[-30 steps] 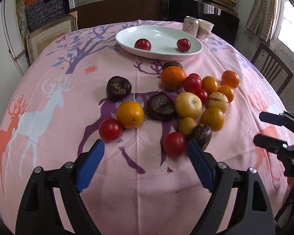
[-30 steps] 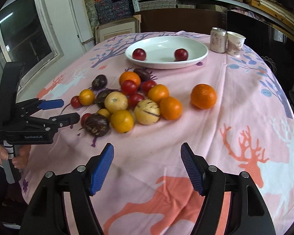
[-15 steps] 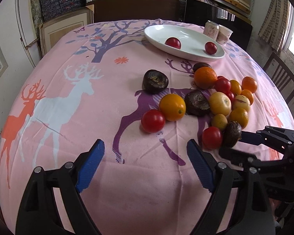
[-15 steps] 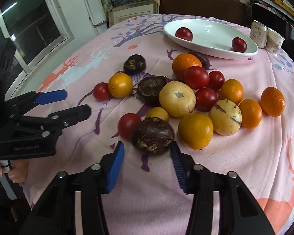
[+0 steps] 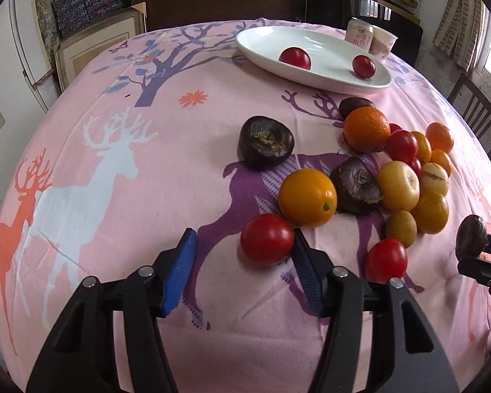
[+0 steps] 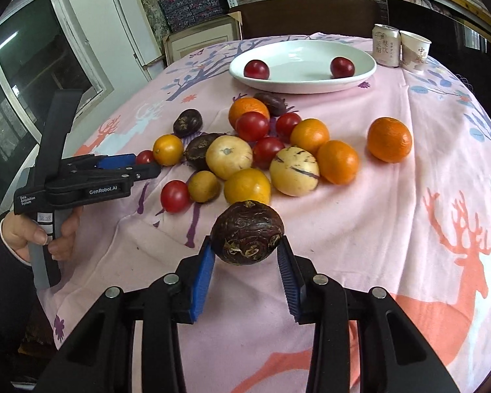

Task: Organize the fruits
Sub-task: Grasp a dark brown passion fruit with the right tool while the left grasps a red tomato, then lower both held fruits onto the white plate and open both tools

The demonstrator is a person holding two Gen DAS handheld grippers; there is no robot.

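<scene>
My right gripper (image 6: 245,255) is shut on a dark purple wrinkled fruit (image 6: 247,236) and holds it above the pink cloth; this fruit also shows at the right edge of the left wrist view (image 5: 471,236). My left gripper (image 5: 242,245) is open, its right finger touching a red tomato (image 5: 267,239) that lies between the fingers; from the right wrist view it is at the pile's left (image 6: 137,167). A pile of oranges, tomatoes, yellow and dark fruits (image 6: 245,150) lies mid-table. A white plate (image 6: 302,68) holds two red fruits.
A drink can (image 6: 386,49) and a paper cup (image 6: 415,50) stand behind the plate. A lone orange (image 6: 389,139) lies right of the pile. Chairs and shelves surround the table. The cloth (image 6: 392,229) falls away at the table's edges.
My right gripper closed on the dark purple fruit and lifted it off the cloth. My left gripper moved forward to the red tomato and its jaws narrowed around it.
</scene>
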